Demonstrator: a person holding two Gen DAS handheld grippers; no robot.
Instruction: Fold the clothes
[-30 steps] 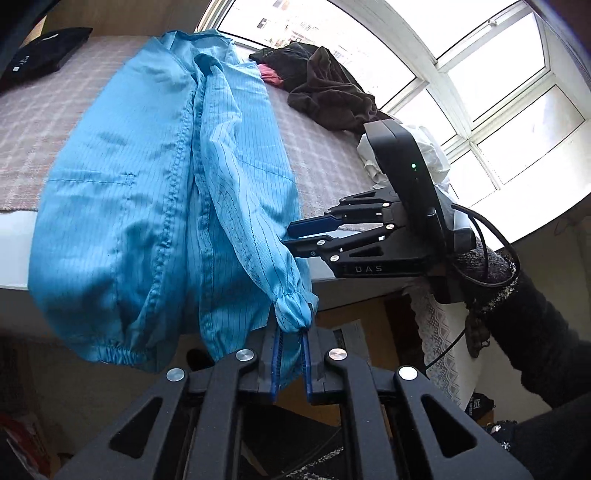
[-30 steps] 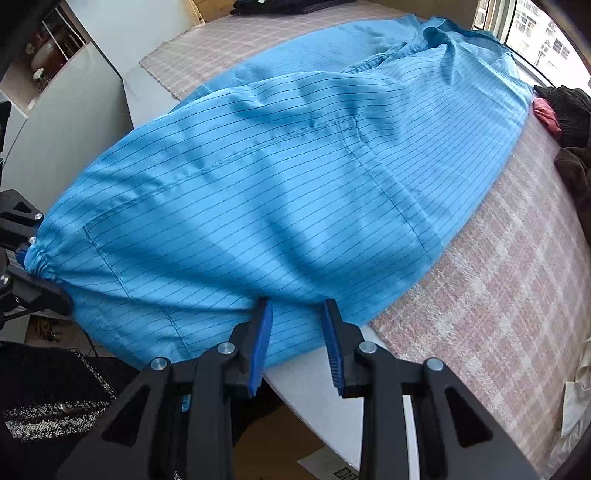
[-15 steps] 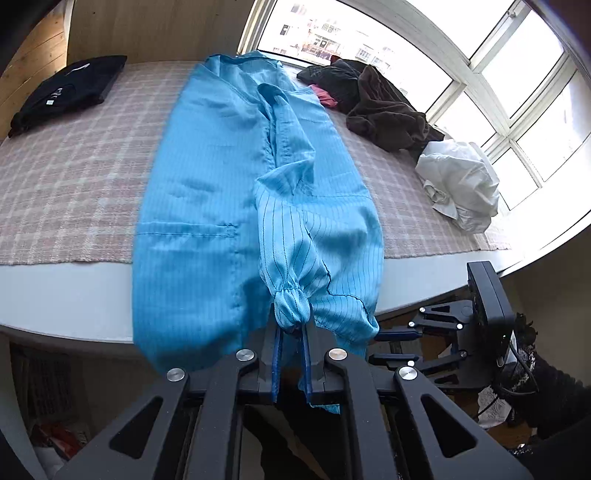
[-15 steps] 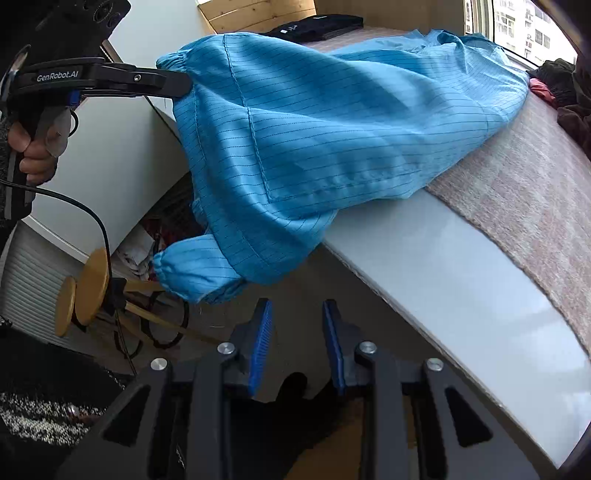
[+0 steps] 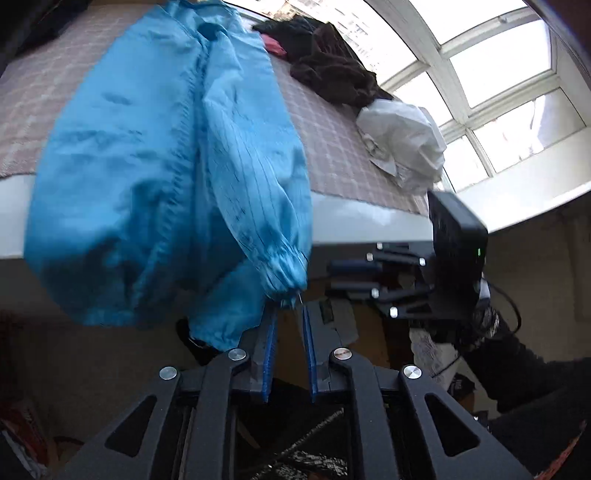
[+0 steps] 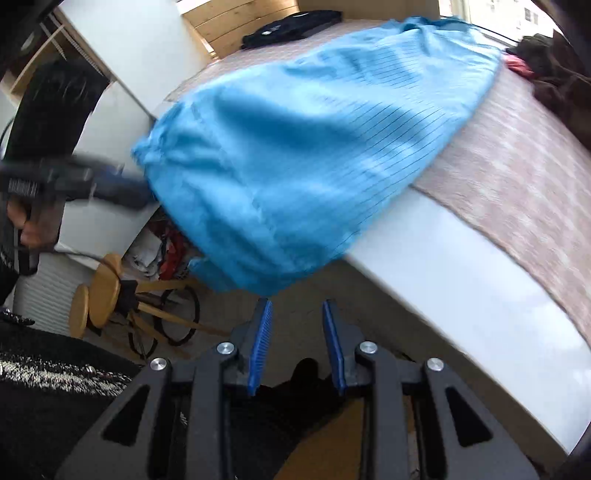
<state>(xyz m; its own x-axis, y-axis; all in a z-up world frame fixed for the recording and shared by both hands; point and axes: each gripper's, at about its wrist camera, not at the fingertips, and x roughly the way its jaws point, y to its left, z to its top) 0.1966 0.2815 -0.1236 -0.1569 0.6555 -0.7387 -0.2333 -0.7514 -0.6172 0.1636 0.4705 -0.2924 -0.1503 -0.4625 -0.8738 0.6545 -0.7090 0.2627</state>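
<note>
Your left gripper (image 5: pixel 287 314) has its blue ribbed pads a narrow gap apart; the gathered, elasticated cuff (image 5: pixel 286 267) of the blue garment (image 5: pixel 147 177) sits right at the tips. You cannot tell from this blurred view whether the cuff is pinched or just loose of the pads.

Your right gripper (image 6: pixel 297 314) is released, nothing between its pads, hovering just under the garment's hanging hem (image 6: pixel 258 273).

The garment: one piece, thin, smooth blue cloth with fine dark pinstripes, a stitched seam down the front. It lies lengthwise on the table (image 5: pixel 362 218), its lower part draped over the white front edge and bunched in soft, rounded folds.

Table surface: one woven runner (image 5: pixel 332 147), pinkish-beige check, coarse texture; the bare edge below is glossy white.

Other cloth on the table, three heaps: a dark brown crumpled pile (image 5: pixel 332 70), a white crumpled one (image 5: pixel 402 144), and a flat black folded item (image 6: pixel 291 26) at the far end.

Two round wooden stools (image 6: pixel 99 291) stand on the floor at left.
</note>
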